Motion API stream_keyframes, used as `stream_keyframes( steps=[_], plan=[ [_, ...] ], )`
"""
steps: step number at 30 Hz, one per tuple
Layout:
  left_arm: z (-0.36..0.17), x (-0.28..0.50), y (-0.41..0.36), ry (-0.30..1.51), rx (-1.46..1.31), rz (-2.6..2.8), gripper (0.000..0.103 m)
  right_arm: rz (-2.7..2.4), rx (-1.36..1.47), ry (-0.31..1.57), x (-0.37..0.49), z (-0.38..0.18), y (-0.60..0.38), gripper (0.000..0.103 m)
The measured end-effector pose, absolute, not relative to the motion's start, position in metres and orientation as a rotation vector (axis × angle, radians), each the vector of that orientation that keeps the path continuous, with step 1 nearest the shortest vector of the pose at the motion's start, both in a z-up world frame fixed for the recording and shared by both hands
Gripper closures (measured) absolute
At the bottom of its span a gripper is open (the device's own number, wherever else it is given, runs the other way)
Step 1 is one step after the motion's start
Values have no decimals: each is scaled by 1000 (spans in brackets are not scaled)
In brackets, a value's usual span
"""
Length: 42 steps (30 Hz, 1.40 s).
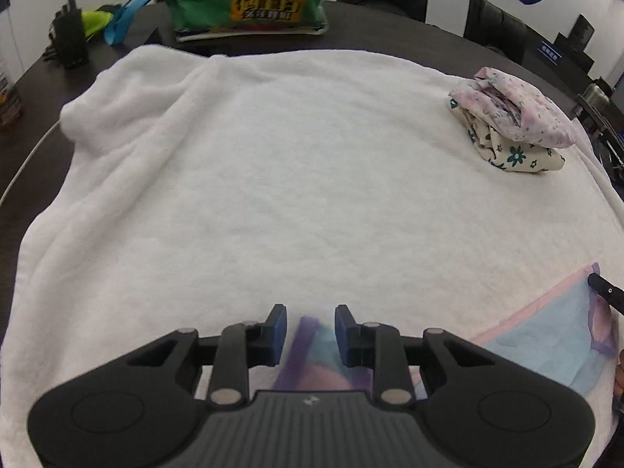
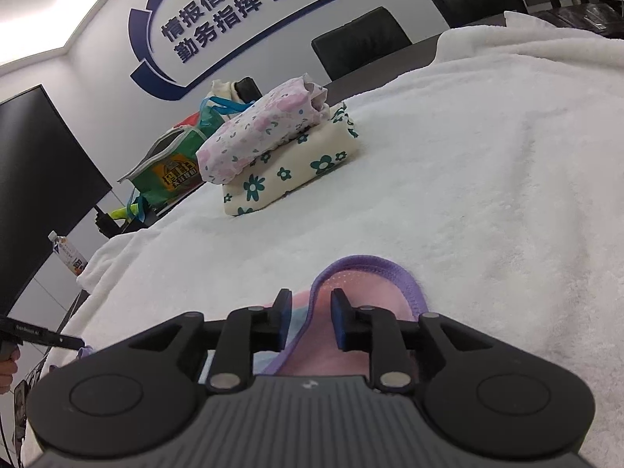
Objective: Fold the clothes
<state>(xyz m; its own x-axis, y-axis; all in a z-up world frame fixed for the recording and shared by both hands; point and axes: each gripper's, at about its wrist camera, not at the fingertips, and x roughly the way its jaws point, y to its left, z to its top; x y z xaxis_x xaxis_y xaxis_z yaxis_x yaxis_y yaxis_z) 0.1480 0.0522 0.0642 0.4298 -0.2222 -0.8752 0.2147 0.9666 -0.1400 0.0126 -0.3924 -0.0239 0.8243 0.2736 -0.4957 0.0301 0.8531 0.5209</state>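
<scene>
While both tongs straddle its purple trim, the pastel garment point(image 1: 546, 341) lies on the white blanket point(image 1: 292, 175).
Left tongs point(image 1: 311, 329) and right tongs point(image 2: 311, 314) stand part-open, pads apparently not pinching; the cloth looks light and limp, best gripped by that hem.

Even, bright indoor light; soft shadows; strong fisheye bending at edges; slight blur low in frame.

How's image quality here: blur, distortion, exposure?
Left wrist view: strong fisheye bowing with dark corners; the garment between the left gripper fingers is smeared, the white blanket bright and nearly textureless. Right wrist view: sharper, wall lettering legible but curved, horizon tilted, blanket pile visible.
</scene>
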Motion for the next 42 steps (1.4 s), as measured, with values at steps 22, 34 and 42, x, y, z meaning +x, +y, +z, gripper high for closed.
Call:
stream_keyframes(
  steps=[22,34,42],
  plan=[
    [45,-53,162,443,-454,156,89,121,515,573,7,-22,-390,75],
    [45,16,113,825,-485,-47,69,120,524,578,7,-23,-391,75],
    [24,7,122,786,-520,-20,98,93,450,579,8,-20,-381,94]
  ],
)
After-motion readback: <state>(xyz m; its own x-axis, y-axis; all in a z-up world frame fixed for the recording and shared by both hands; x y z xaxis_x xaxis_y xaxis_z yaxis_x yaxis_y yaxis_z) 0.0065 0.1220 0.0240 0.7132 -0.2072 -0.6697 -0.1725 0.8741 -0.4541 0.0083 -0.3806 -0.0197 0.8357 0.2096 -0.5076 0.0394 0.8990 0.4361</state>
